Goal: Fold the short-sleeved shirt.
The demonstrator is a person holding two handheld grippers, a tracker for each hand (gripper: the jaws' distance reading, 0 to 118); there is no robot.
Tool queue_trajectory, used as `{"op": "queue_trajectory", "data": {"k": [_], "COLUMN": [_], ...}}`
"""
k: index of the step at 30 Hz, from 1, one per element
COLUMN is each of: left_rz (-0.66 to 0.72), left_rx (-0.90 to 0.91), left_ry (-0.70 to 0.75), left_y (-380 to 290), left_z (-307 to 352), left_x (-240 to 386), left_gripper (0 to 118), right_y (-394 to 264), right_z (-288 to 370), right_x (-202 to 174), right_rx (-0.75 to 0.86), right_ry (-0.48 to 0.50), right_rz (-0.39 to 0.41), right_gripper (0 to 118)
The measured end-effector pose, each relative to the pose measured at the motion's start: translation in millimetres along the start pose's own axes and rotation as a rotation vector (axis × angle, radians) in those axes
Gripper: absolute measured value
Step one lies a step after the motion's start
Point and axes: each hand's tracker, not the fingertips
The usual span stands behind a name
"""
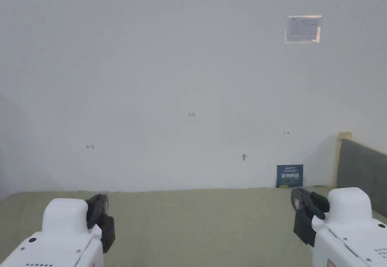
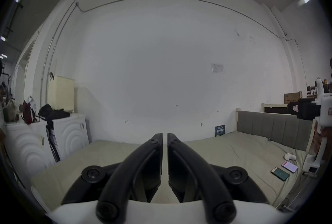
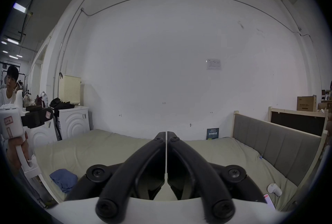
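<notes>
A crumpled blue garment [image 3: 62, 182] lies at the near left corner of the olive-green bed [image 3: 111, 149] in the right gripper view. My left gripper [image 2: 165, 135] is raised above the bed and points at the white wall, its jaws shut with nothing between them. My right gripper [image 3: 166, 133] is held level with it, also shut and empty. In the head view the left gripper [image 1: 101, 203] sits at the bottom left and the right gripper [image 1: 300, 199] at the bottom right, both over the bed [image 1: 196, 218].
A grey padded headboard [image 3: 276, 140] bounds the bed on the right. Two phones [image 2: 284, 170] and a small white device [image 2: 290, 156] lie near it. White cabinets [image 2: 53, 138] with bags stand left of the bed. A person [image 3: 9, 88] sits far left.
</notes>
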Motion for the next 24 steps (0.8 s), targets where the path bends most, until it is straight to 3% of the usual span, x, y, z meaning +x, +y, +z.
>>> {"op": "queue_trajectory", "data": {"k": [7, 19, 20, 21, 22, 23, 24], "left_rz": [-0.026, -0.045, -0.045, -0.042, -0.037, -0.033, -0.024], "left_rx": [0.001, 0.004, 0.005, 0.006, 0.009, 0.007, -0.008], "left_ry": [0.014, 0.028, 0.027, 0.027, 0.025, 0.025, 0.025], "left_y": [3.2, 1.2, 1.1, 1.0, 1.2, 1.4, 1.9], "left_z": [-0.4, 0.1, 0.2, 0.3, 1.0, 1.1, -0.5], "left_x": [3.3, -1.7, -2.1, -2.4, -4.4, -5.0, -5.6], "left_gripper": [7, 7, 13, 28, 65, 92, 109], "right_y": [-1.1, -7.5, -7.5, -7.3, -7.0, -6.5, -6.3], "right_z": [-5.5, -12.6, -12.9, -13.1, -13.0, -12.6, -12.7], "right_x": [-7.6, -9.6, -10.0, -10.8, -11.5, -12.0, -12.5], "right_rx": [0.000, -0.022, -0.022, -0.021, -0.020, -0.021, -0.025], "right_ry": [0.007, 0.023, 0.023, 0.019, 0.018, 0.021, 0.029], "right_rz": [0.037, 0.017, 0.021, 0.025, 0.026, 0.026, 0.024], "right_gripper": [3, 9, 11, 19, 39, 59, 81]}}
